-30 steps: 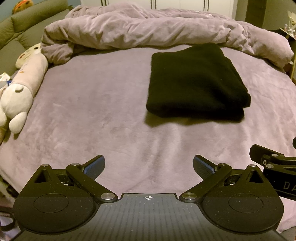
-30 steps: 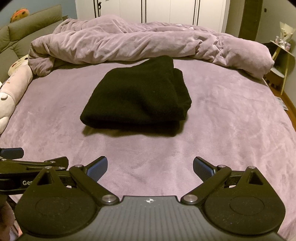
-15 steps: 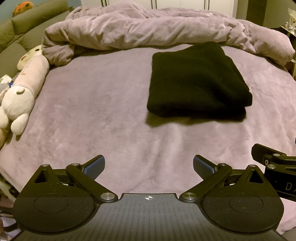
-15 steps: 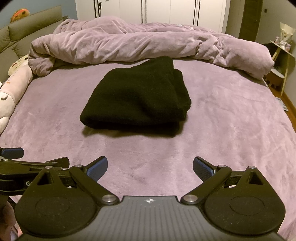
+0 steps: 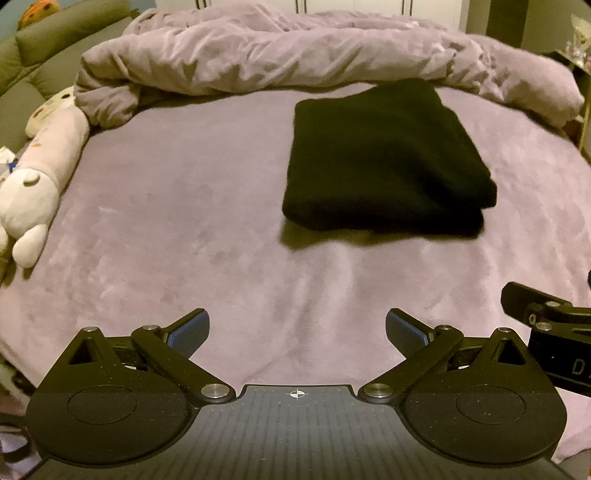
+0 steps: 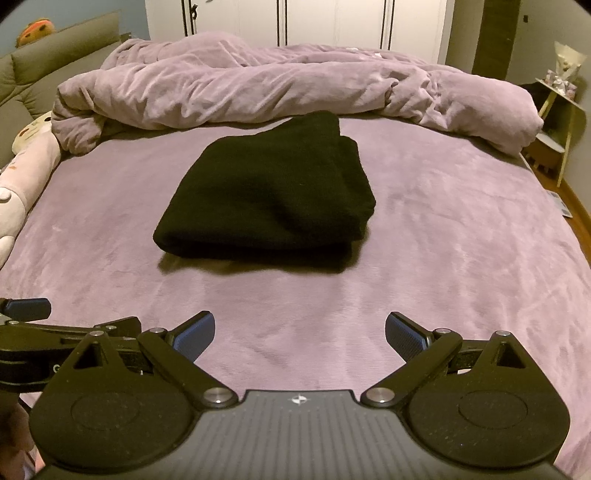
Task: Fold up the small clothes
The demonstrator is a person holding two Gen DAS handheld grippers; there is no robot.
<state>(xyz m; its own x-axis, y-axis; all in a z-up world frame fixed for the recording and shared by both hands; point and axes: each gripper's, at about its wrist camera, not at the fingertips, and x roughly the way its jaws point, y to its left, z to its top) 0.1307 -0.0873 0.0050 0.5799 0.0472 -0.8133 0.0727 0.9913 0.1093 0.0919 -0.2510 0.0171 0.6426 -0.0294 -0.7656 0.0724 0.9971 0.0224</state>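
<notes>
A black garment [image 5: 384, 158] lies folded into a thick rectangle on the purple bed sheet [image 5: 184, 221]; it also shows in the right wrist view [image 6: 273, 192]. My left gripper [image 5: 297, 330] is open and empty, well short of the garment, near the bed's front edge. My right gripper [image 6: 299, 332] is open and empty too, the same distance back. Each gripper's body shows at the edge of the other's view: the right one [image 5: 550, 332] and the left one [image 6: 55, 332].
A crumpled purple duvet [image 6: 280, 88] lies across the far side of the bed. A long white plush toy [image 5: 33, 184] lies along the left edge. A small shelf [image 6: 557, 122] stands at the far right, white wardrobe doors [image 6: 295, 22] behind.
Both grippers have drifted back and slightly up, so the garment looks a little farther off. Both stay open; the garment has not moved.
</notes>
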